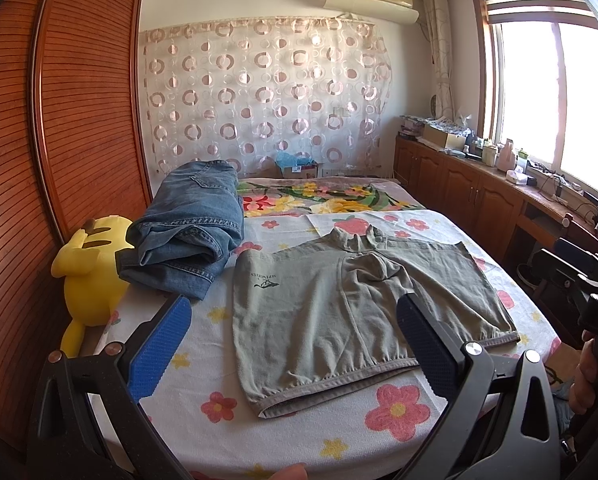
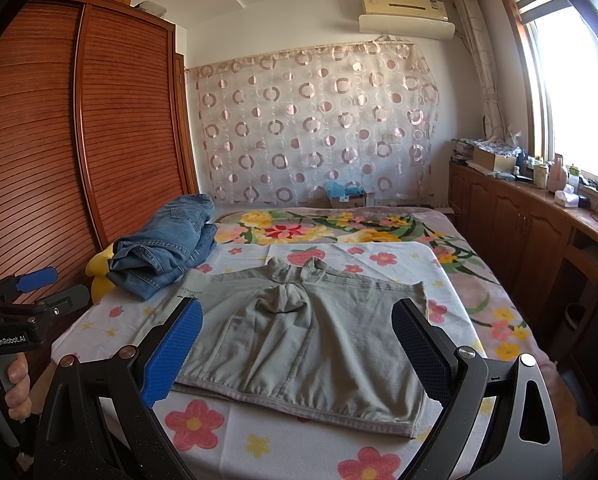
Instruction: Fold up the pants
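- "GenRobot.AI" is printed on the left gripper's body in the right wrist view; the olive-grey shorts (image 1: 339, 316) carry a small dark logo with upside-down lettering I cannot read for certain.
- Left gripper (image 1: 291, 344) and right gripper (image 2: 299, 350): jaws wide apart, holding nothing, above the shorts' near hem.
- The shorts lie flat on the flowered towel (image 1: 219, 404).
- Folded jeans (image 1: 191, 232) sit at the far left, just beside a yellow plush toy (image 1: 91, 276).

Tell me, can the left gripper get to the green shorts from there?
Probably yes. The left gripper hangs open right over the near hem of the green shorts, which lie flat on the flowered sheet. Nothing sits between them; the jeans are off to the side.
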{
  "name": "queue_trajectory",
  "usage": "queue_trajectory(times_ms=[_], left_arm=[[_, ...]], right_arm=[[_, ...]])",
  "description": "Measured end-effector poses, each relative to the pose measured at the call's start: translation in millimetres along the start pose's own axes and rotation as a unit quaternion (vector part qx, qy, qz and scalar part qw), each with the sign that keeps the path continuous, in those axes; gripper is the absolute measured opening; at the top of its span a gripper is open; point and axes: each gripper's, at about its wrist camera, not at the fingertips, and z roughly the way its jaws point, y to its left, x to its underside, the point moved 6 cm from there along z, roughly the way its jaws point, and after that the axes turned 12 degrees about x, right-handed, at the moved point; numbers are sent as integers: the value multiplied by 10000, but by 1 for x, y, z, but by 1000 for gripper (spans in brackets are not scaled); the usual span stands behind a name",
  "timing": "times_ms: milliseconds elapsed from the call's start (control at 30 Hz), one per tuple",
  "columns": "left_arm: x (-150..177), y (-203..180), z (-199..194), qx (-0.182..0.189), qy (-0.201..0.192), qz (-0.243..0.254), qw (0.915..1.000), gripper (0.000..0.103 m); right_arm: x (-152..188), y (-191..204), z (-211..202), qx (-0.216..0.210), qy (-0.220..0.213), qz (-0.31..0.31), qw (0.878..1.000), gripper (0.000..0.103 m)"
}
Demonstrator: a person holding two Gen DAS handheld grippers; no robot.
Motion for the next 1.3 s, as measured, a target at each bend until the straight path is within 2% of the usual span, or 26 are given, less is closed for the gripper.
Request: queue_trajectory(times_ms=[233, 833, 1100, 1300], left_arm=[[-8, -6, 5, 29, 27, 33, 10000, 103], [6, -3, 77, 524, 578, 291, 9965, 103], [7, -9, 102, 697, 772, 413, 9937, 103], [2, -23, 119, 919, 803, 512, 9912, 103]], right_arm=[[-1, -3, 1, 55, 8, -9, 10000, 96], [0, -16, 29, 286, 59, -318, 9991, 96], [-6, -24, 49, 378, 263, -432, 9980, 96], [-10, -38, 77, 386, 573, -575, 9960, 82]])
